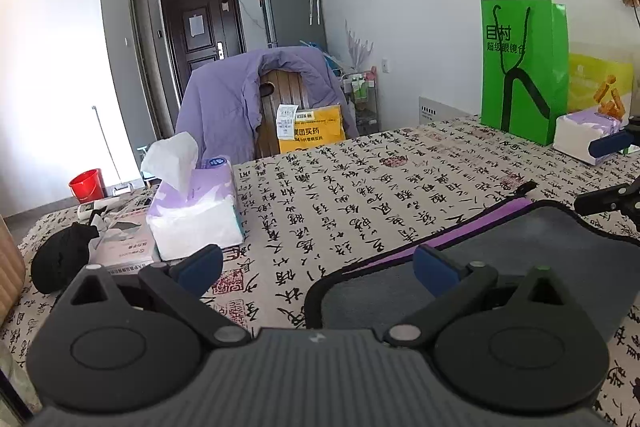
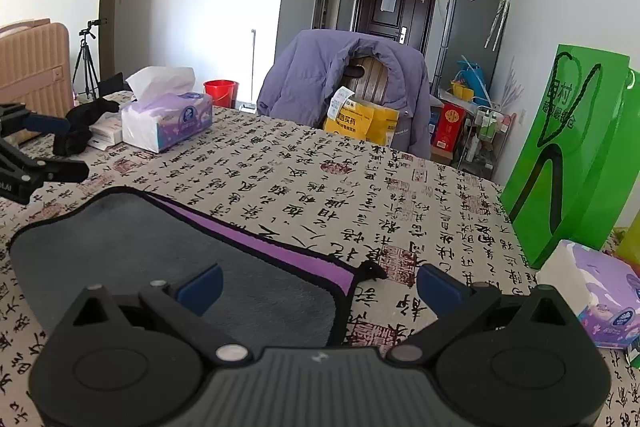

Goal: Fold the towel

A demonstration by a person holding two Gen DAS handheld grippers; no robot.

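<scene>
I am holding my left gripper (image 1: pixel 318 269) and my right gripper (image 2: pixel 320 287) wide apart and gripping nothing, each hovering over a near corner of the grey towel (image 2: pixel 160 247) lying folded on the calligraphy tablecloth (image 2: pixel 320 179).

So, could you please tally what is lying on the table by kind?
Towels: 1, grey and purple
Tissue packs: 2
Green paper bags: 1
Black cloth bundles: 1
Total: 5
</scene>
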